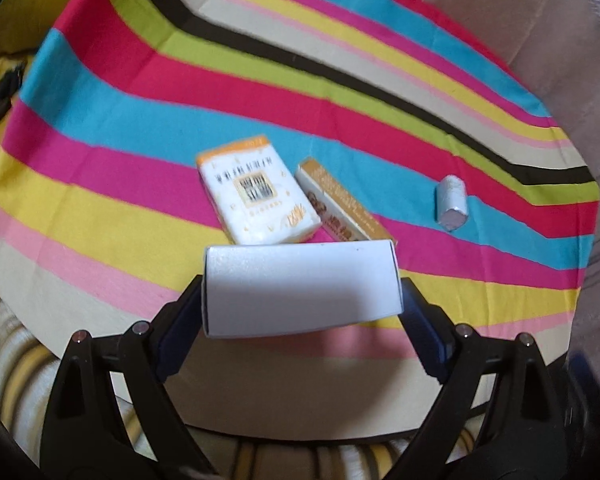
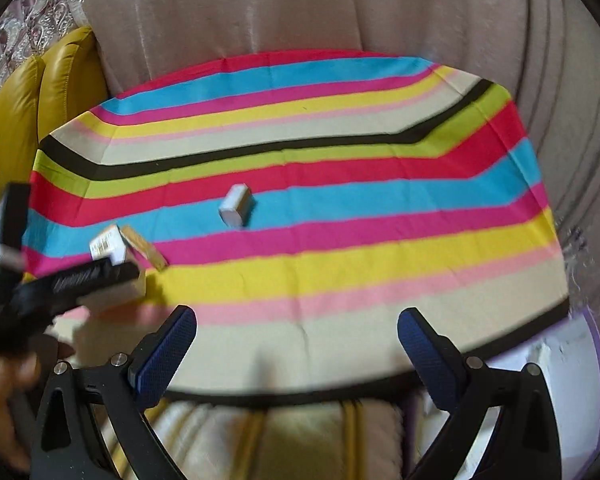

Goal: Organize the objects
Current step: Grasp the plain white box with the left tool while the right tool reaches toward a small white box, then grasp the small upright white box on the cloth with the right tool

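Note:
My left gripper (image 1: 300,294) is shut on a plain white box (image 1: 300,280), its pads pressing on the box's two short ends just above the striped tablecloth (image 1: 100,128). Right behind the box lie a white and orange tissue pack (image 1: 256,196) and a slim gold box (image 1: 340,204). A small silver-wrapped piece (image 1: 452,204) lies apart to the right. In the right wrist view my right gripper (image 2: 297,316) stands open and empty over the near edge of the cloth. The silver piece (image 2: 238,205) is ahead of it, and the left gripper's finger (image 2: 88,276) with the white box (image 2: 116,292) is at the left.
A yellow leather chair (image 2: 60,72) stands at the far left of the table and a pale curtain (image 2: 300,8) hangs behind it. A person's hand (image 2: 4,380) shows at the lower left. A striped cushion (image 2: 280,432) lies below the near table edge.

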Tool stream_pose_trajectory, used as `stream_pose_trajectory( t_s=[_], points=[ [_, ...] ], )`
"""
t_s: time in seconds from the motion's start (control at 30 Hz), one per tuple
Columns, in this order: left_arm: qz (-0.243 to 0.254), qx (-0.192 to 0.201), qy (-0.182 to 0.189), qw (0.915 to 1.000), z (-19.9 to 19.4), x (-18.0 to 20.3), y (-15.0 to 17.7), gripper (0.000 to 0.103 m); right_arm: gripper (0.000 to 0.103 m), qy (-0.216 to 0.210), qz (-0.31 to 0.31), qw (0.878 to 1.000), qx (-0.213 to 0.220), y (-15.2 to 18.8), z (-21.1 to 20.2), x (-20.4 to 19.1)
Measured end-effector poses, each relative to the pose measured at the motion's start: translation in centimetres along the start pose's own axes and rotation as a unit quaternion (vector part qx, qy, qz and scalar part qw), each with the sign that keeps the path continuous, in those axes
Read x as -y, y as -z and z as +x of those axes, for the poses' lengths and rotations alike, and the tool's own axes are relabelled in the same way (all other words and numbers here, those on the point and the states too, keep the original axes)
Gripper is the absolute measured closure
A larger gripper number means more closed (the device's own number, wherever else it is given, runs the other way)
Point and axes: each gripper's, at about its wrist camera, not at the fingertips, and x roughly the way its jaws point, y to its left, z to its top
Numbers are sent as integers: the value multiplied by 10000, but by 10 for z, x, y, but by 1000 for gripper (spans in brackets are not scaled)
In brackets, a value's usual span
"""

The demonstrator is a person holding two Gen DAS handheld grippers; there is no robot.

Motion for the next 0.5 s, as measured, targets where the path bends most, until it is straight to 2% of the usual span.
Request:
stream_pose_trajectory(
  t_s=[0.1, 0.27, 0.5],
  points=[
    [297, 314, 37, 9991, -14, -4, -5, 10, 1, 12, 18, 10000, 47, -17, 20, -14],
    [512, 656, 113, 9965, -32, -22, -7, 10, 2, -3, 87, 10000, 33, -40, 56, -33],
    [460, 796, 285, 9954, -38, -48, -8, 10, 18, 58, 23, 9998, -171, -61, 110, -55]
  ],
)
